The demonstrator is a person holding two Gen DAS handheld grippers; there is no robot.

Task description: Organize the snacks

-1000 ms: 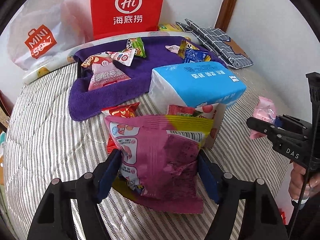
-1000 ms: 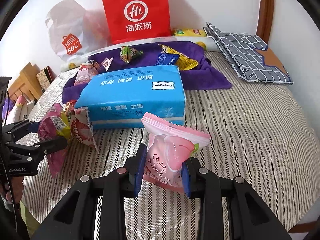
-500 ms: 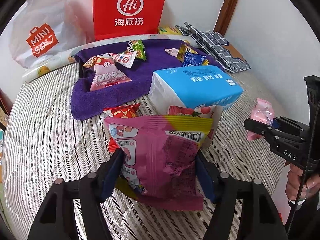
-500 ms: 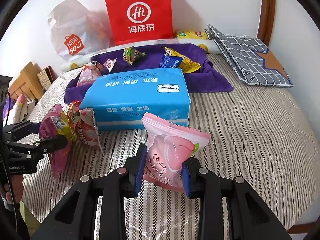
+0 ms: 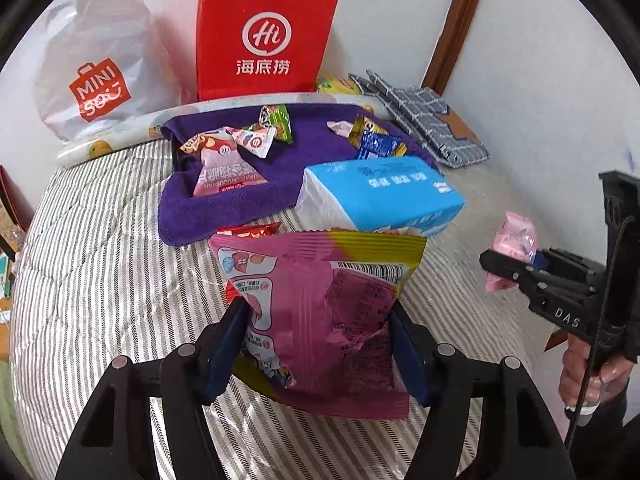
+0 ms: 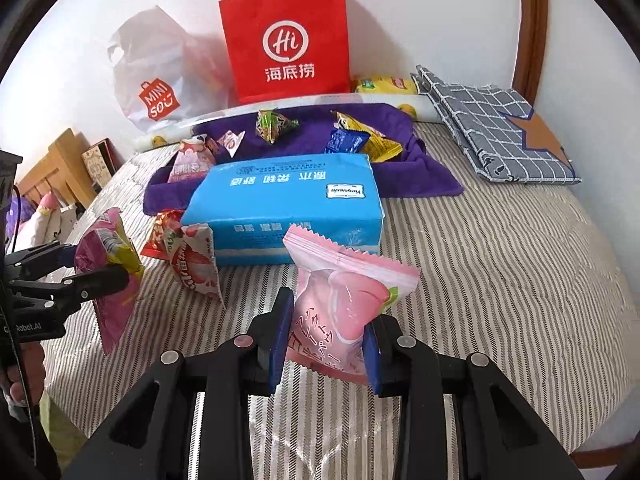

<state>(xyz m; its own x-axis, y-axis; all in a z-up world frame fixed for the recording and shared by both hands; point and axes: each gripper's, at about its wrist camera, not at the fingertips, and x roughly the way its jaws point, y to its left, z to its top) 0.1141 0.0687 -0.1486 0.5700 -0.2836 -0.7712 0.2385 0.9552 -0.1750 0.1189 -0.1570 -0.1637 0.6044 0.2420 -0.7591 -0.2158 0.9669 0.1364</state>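
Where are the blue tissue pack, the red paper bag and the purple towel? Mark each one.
blue tissue pack point(image 6: 288, 196): right wrist view, middle of its top face.
red paper bag point(image 6: 286, 40): right wrist view, white logo on its front.
purple towel point(image 5: 280, 188): left wrist view, bare front fold.

The left gripper point(image 5: 316, 344) points forward and downward, jaws partly spread and clamped from both sides on a magenta snack bag point(image 5: 320, 312) that stands upright between them. The right gripper point(image 6: 326, 344) points likewise, jaws set narrower and pressed on a pink packet point(image 6: 340, 312). A hand point(image 5: 588, 372) grips the right gripper's handle behind its jaws.
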